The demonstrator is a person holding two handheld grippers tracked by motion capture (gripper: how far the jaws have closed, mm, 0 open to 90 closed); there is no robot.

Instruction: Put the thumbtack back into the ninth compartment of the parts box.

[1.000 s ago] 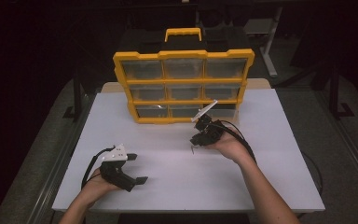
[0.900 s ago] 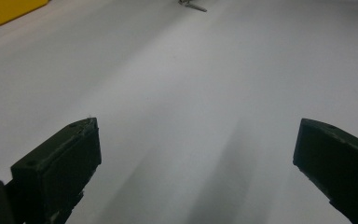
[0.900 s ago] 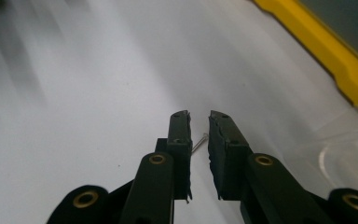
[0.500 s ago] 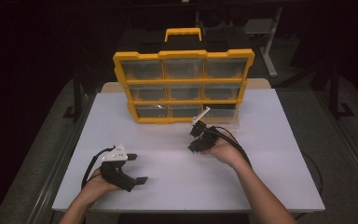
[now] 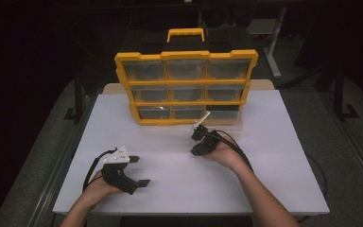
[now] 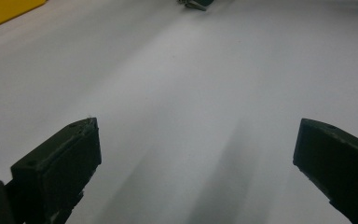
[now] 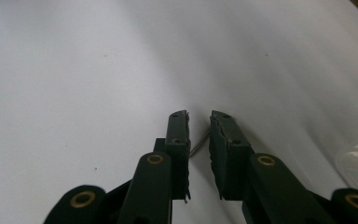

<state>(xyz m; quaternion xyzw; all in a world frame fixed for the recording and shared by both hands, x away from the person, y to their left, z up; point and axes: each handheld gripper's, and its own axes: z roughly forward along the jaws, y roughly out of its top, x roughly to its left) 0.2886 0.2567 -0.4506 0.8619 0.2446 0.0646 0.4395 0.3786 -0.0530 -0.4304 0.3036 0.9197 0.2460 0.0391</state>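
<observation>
Right gripper [image 7: 199, 116] is hanging low over the white table [image 5: 283, 142], jaws nearly together with just a narrow gap. Between them, down on the tabletop, a thin metal pin [image 7: 198, 144] is lying, maybe a small nail or screw, too small to say. Its long axis is running diagonally under the gap, so it looks straddled rather than pinched; I can't tell if the jaws are actually touching it.

In the high view that right gripper [image 5: 201, 142] is sitting just in front of the yellow drawer organizer [image 5: 186, 56], with a clear drawer [image 5: 221, 119] pulled out at the bottom right, just beyond the hand. Can't make out anything inside it, or inside the other compartments.

Left gripper [image 5: 139, 171] is resting well apart at the near left, jaws spread wide over bare table, holding nothing. So the right hand is clearly the nearer one to the pin, and I'm guessing the drawer is where it's headed.
</observation>
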